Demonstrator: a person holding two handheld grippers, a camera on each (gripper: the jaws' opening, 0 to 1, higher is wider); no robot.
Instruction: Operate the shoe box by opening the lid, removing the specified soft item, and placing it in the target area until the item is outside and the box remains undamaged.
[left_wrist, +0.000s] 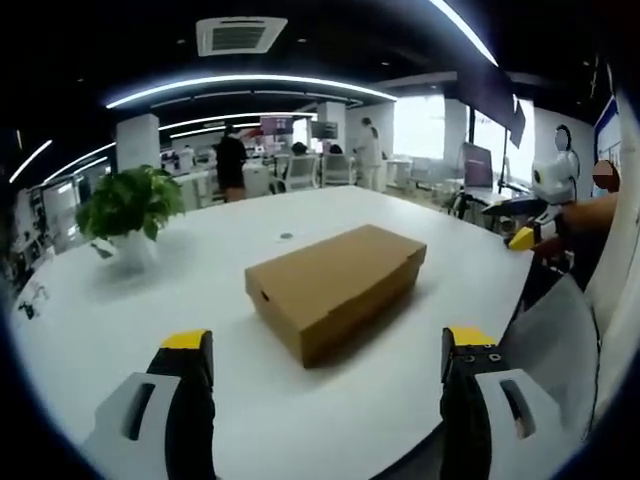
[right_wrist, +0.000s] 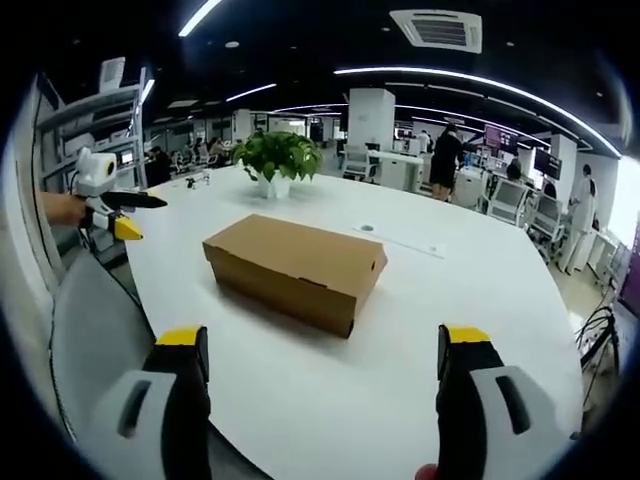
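Observation:
A brown cardboard shoe box lies on the white table with its lid down; nothing of its contents shows. My left gripper stands open a short way in front of it, jaws wide apart and holding nothing. In the right gripper view the same shoe box sits closed on the table, and my right gripper is open before it, also holding nothing. The other gripper comes in at the right edge of the left view, and the other gripper at the left edge of the right view.
A potted green plant stands on the table beyond the box, also plant. A small round port sits in the tabletop. The table's rounded edge runs close by me. People and desks fill the office behind.

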